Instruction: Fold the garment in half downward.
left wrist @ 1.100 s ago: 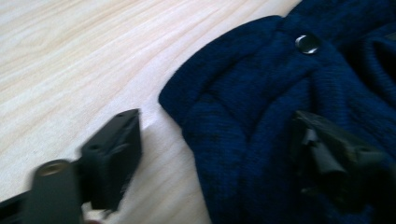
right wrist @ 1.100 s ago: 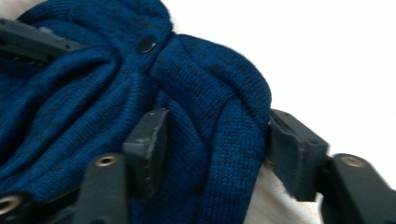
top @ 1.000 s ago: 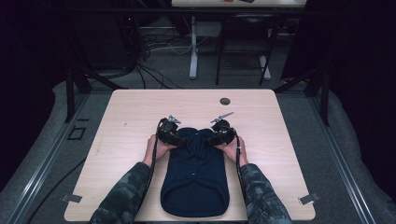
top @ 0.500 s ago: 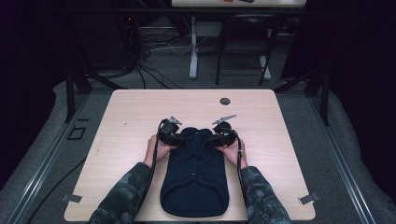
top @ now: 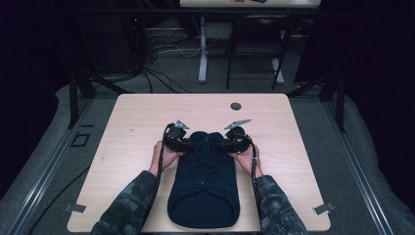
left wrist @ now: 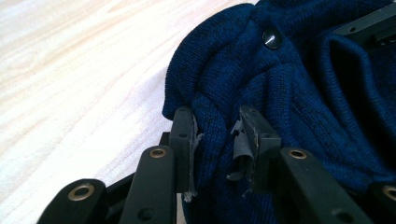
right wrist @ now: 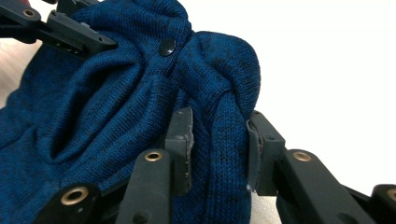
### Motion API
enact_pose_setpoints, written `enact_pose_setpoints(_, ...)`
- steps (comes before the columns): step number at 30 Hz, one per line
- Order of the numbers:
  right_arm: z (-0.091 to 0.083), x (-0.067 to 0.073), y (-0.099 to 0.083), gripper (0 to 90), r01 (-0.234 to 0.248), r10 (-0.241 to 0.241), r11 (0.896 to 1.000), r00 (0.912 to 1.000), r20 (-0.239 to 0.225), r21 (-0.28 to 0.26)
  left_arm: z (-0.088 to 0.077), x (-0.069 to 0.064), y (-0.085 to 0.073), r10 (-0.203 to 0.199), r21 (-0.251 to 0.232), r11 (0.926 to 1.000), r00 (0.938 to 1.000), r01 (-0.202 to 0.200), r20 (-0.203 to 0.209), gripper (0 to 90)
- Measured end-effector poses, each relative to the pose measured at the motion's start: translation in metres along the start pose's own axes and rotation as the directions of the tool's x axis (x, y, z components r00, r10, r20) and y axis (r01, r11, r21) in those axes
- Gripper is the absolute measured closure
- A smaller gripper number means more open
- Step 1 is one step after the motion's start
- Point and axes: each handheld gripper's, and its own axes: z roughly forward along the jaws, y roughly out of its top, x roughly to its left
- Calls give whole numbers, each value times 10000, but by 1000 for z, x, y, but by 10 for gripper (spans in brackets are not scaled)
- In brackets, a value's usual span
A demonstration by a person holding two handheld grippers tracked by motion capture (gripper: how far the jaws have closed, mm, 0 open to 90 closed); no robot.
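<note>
A dark blue knit garment lies lengthwise on the wooden table, its far end bunched up between my two hands. My left gripper has just been closing and now pinches a fold of the knit at that end's left side. My right gripper has also just been closing and clamps a fold at the right side. A dark button sits on the gathered fabric between them. In each gripper view the other gripper's jaw is at the far top edge.
A small round grommet hole is in the table near its far edge. Bare tabletop lies on both sides of the garment and beyond it. Cables and table legs stand on the floor behind.
Both hands have stayed at the garment's far end. The knit there looks slightly more gathered between the two grippers.
</note>
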Motion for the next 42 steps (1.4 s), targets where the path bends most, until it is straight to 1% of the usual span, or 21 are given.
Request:
enact_pose_setpoints(1,-2,1,1,658,43,-43,10000,10000,9,-12,-1,-1,0,18,-45,10000,10000,-18,3,690)
enact_pose_setpoints(2,-3,2,1,658,145,-145,9998,9999,27,-141,-3,-1,1,58,-58,10000,10000,-58,63,691)
enact_pose_setpoints(6,-8,4,2,657,326,-324,9992,9994,87,-247,-8,-2,2,162,-138,9998,9998,-161,74,691)
enact_pose_setpoints(8,-10,5,2,657,300,-296,9991,9995,112,-308,-9,-3,2,215,-208,9996,9997,-213,92,691)
enact_pose_setpoints(10,-12,5,3,656,437,-435,9986,9990,106,-288,-11,-3,3,253,-246,9994,9996,-251,87,692)
enact_pose_setpoints(13,-15,6,3,656,430,-426,9982,9990,102,-408,-13,-4,3,294,-289,9992,9995,-292,95,692)
enact_pose_setpoints(16,-17,7,3,656,556,-550,9975,9984,146,-431,-15,-5,3,341,-365,9988,9994,-338,54,692)
enact_pose_setpoints(17,-17,7,3,656,600,-595,9972,9981,143,-445,-16,-5,3,352,-389,9986,9993,-347,102,692)
enact_pose_setpoints(19,-19,9,4,655,586,-578,9970,9982,183,-511,-17,-6,3,412,-436,9982,9991,-408,75,692)
enact_pose_setpoints(23,-21,10,4,655,733,-723,9962,9971,233,-463,-19,-7,3,461,-529,9975,9989,-458,56,692)
enact_pose_setpoints(27,-24,11,5,654,821,-805,9951,9963,298,-556,-22,-8,3,518,-624,9967,9986,-513,54,693)
enact_pose_setpoints(29,-26,13,5,653,871,-853,9942,9959,305,-632,-24,-10,3,583,-710,9958,9983,-585,-43,693)
enact_pose_setpoints(31,-29,16,5,652,990,-962,9928,9945,425,-678,-27,-13,2,718,-779,9943,9973,-727,-143,693)
enact_pose_setpoints(33,-33,19,4,652,1161,-1121,9901,9923,532,-788,-30,-15,1,762,-979,9922,9970,-769,-105,693)
enact_pose_setpoints(34,-35,21,3,652,1175,-1126,9892,9919,595,-871,-32,-16,1,758,-1040,9916,9971,-764,-98,693)
enact_pose_setpoints(36,-38,22,1,652,1212,-1154,9869,9916,590,-1061,-34,-16,0,750,-1116,9909,9972,-751,-57,694)
enact_pose_setpoints(37,-39,23,0,652,1266,-1207,9862,9908,609,-1062,-35,-17,0,768,-1153,9903,9970,-770,-57,694)
enact_pose_setpoints(39,-42,24,-1,652,1243,-1174,9852,9910,639,-1179,-36,-18,0,812,-1300,9881,9966,-823,-136,695)
enact_pose_setpoints(42,-46,27,-1,652,1431,-1327,9804,9877,829,-1355,-39,-20,1,876,-1445,9855,9960,-888,-148,696)
